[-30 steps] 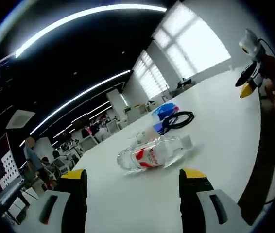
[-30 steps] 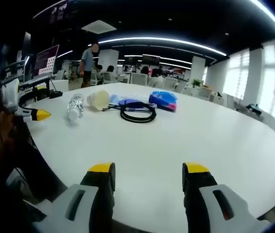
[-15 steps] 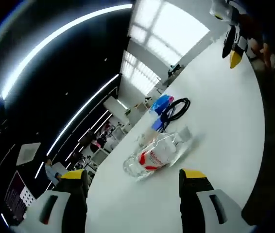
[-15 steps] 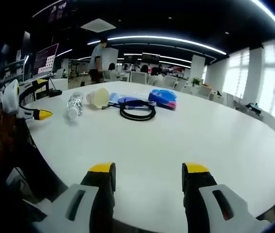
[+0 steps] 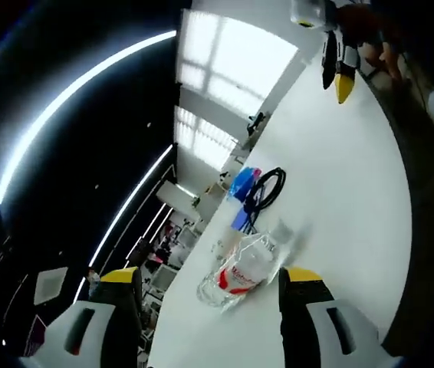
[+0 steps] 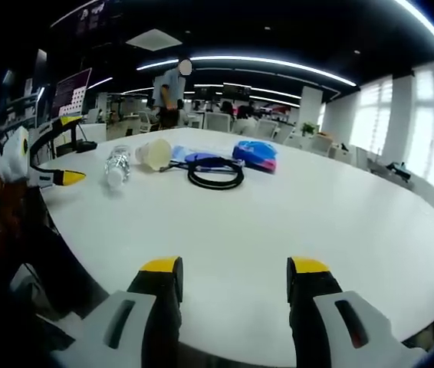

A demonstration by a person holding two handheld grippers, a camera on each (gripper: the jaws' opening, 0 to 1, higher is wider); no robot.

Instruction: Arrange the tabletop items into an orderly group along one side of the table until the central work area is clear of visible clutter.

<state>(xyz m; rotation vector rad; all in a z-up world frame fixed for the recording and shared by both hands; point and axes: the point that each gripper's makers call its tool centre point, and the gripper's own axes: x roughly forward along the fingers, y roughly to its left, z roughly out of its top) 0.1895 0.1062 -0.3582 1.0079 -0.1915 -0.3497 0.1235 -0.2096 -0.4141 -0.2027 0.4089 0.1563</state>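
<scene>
A round white table [image 6: 294,207] carries a small cluster of items near its far-left part in the right gripper view: a clear plastic water bottle with a red label [image 6: 117,165] lying on its side, a pale yellowish cup [image 6: 154,155] tipped over just beside it, a coiled black cable [image 6: 215,173], and a blue soft pouch [image 6: 256,156] next to the cable. The right gripper [image 6: 232,277] hovers low over the bare near part of the table, its yellow-tipped jaws spread with nothing between them. In the left gripper view, the left gripper [image 5: 208,285] points at the bottle [image 5: 246,266], jaws spread apart on either side of it and not touching it; cable [image 5: 267,186] and pouch [image 5: 244,182] lie beyond.
</scene>
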